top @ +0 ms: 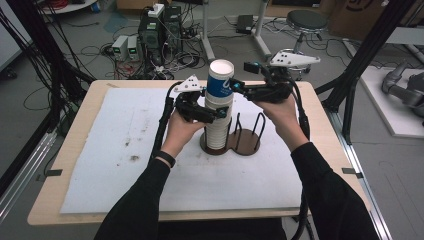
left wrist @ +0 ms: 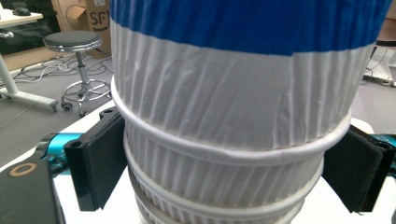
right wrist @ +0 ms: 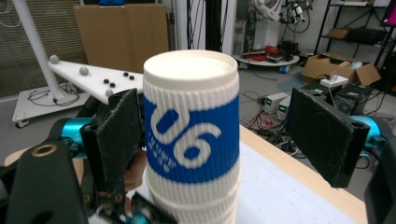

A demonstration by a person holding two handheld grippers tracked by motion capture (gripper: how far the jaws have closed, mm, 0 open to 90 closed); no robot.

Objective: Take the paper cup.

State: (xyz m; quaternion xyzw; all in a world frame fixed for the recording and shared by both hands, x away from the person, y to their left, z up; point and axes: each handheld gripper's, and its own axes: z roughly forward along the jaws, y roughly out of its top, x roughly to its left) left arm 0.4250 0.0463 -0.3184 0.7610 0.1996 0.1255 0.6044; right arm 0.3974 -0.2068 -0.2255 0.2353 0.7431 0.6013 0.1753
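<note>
The left gripper (top: 218, 113) clamps the cup stack (top: 217, 131) in its stand (top: 246, 145) — steadying it — while the right gripper's (top: 236, 86) jaws stand open around, seemingly clear of, the inverted top cup (top: 220, 79), likely for lifting.

Top cup (right wrist: 191, 135): white ribbed paper, blue band, white numerals. Stacked cups (top: 217, 127): white. Holder (top: 245, 142): dark brown; counter (top: 75, 125): pale wood.

Both forearms reach forward side by side. The left gripper (top: 216, 113) is held level and low, its fingers (left wrist: 95, 161) set wide. The right gripper (top: 239, 84) sits higher, angled inward, fingers (right wrist: 327, 135) spread apart.
</note>
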